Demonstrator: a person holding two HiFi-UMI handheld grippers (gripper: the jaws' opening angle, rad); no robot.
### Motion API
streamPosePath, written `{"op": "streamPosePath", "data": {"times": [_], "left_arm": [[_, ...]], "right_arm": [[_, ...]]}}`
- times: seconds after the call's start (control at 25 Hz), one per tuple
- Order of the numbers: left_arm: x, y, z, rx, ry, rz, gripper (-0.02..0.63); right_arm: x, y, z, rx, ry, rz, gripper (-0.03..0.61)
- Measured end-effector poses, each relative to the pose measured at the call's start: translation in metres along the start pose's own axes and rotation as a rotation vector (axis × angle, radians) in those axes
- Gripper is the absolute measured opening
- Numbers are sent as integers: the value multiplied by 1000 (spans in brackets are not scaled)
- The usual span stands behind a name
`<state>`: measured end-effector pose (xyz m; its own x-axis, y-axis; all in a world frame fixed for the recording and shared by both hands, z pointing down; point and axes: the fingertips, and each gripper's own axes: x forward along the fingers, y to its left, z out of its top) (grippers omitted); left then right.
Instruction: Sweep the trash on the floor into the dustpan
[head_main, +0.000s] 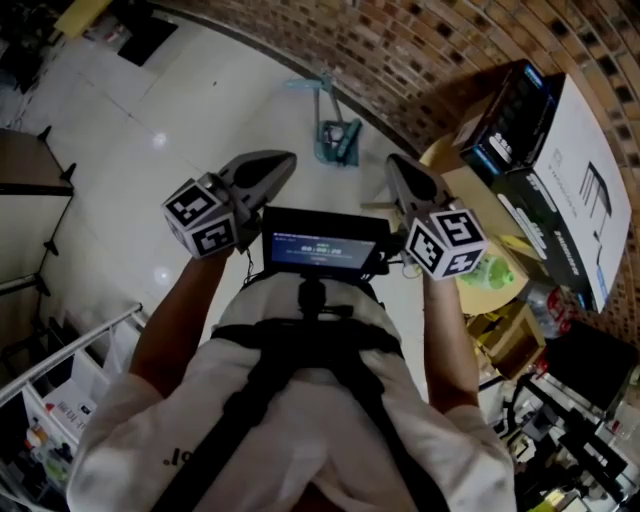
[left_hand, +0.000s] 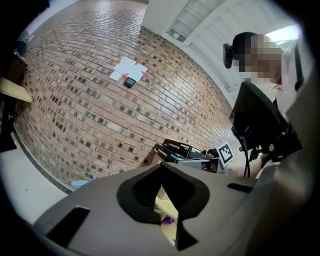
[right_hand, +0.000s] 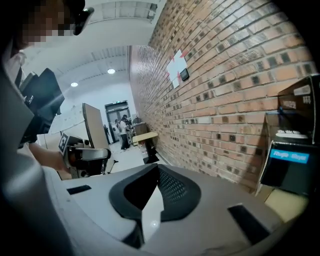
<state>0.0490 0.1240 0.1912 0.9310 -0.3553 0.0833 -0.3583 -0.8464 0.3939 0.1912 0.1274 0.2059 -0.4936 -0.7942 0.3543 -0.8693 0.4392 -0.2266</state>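
Note:
A teal dustpan with an upright handle (head_main: 335, 138) stands on the white floor against the brick wall; its edge shows as a teal shape (left_hand: 80, 183) in the left gripper view. No trash is visible on the floor. My left gripper (head_main: 288, 160) is held level in front of my chest, shut with nothing in it (left_hand: 161, 170). My right gripper (head_main: 393, 163) is beside it, tilted slightly down, also shut and empty (right_hand: 157, 171). Both point towards the dustpan from a distance, well above the floor.
A curved brick wall (head_main: 400, 50) bounds the far side. Stacked black and white boxes (head_main: 545, 170) and cardboard clutter fill the right. A dark table (head_main: 30, 160) and a wire rack (head_main: 60, 370) stand on the left. A small screen (head_main: 320, 245) hangs at my chest.

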Motion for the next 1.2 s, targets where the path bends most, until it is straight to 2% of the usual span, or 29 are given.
{"op": "streamPosePath", "data": {"times": [0.12, 0.28, 0.56, 0.8, 0.92, 1.08, 1.2], "left_arm": [[-9, 0, -2, -21, -10, 10, 3], [-22, 2, 2, -75, -68, -2, 3], [-31, 0, 12, -93, -135, -26, 3], [-28, -5, 13, -139, -165, -36, 3], [-31, -9, 12, -155, -172, -64, 3], [-33, -19, 9, -189, -172, -145, 3], [-33, -27, 6, -184, -154, -178, 3]], "right_arm": [[-2, -4, -4, 6, 5, -24, 0], [-4, -6, -7, 6, 11, -49, 0], [-2, -8, -6, 9, 24, -46, 0], [0, -5, -5, -10, 28, -38, 0], [2, -1, -5, -16, 33, -32, 0], [4, 3, -5, -28, 37, -29, 0], [5, 5, -5, -47, 42, -33, 0]]}}
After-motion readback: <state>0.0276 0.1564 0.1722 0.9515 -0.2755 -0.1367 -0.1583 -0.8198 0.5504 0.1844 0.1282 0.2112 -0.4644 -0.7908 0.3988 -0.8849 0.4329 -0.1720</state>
